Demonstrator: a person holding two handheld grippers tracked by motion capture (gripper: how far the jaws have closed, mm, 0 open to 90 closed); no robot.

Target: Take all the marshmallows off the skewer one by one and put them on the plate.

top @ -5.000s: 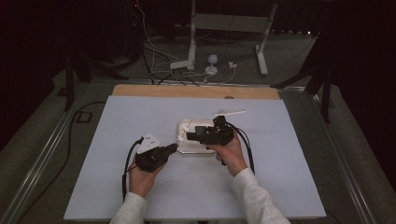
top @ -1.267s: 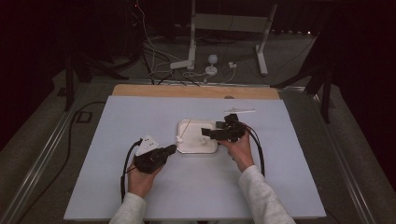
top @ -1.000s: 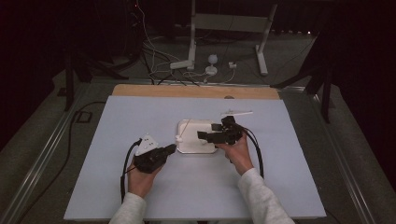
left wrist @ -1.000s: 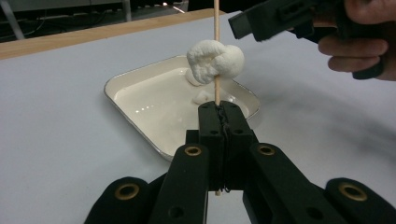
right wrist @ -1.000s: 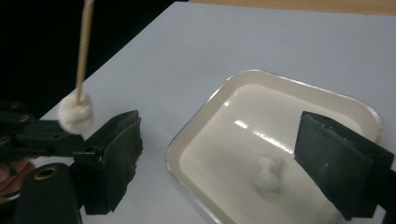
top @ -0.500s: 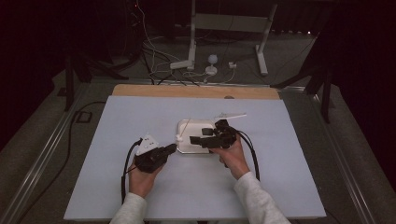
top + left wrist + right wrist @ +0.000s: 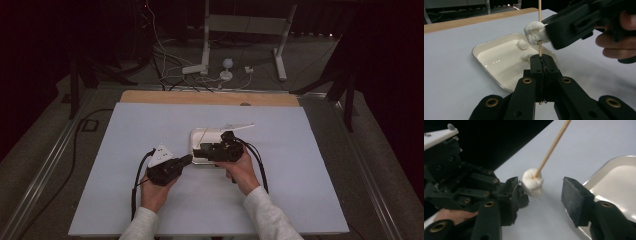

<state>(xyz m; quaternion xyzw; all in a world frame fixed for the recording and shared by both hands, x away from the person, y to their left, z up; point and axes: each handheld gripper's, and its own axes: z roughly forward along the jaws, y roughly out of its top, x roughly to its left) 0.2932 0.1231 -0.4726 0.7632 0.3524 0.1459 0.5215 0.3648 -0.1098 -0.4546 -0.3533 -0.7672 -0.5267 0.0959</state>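
My left gripper (image 7: 187, 159) (image 7: 541, 58) is shut on the lower end of a thin wooden skewer (image 7: 539, 25) (image 7: 551, 147), which it holds upright. A white marshmallow (image 7: 534, 32) (image 7: 532, 185) is threaded on the skewer just above its jaws. My right gripper (image 7: 197, 148) (image 7: 541, 183) comes in from the right with the marshmallow between its jaws, which have just been closing. One jaw lies against the marshmallow; the other pad (image 7: 574, 195) stands clear of it. Behind them, a white tray (image 7: 196, 135) (image 7: 477, 48) (image 7: 614, 162) holds two more marshmallows (image 7: 523, 44).
The tray sits mid-table on a pale sheet (image 7: 125, 140). A wooden strip (image 7: 200, 97) runs along the far edge. Beyond it, cables and stand legs (image 7: 205, 65) lie on the dark floor. Each gripper's cable trails back toward the person.
My right gripper has moved left, from over the tray's right side to the skewer in my left gripper, and its jaws have narrowed. The left gripper has stayed put.
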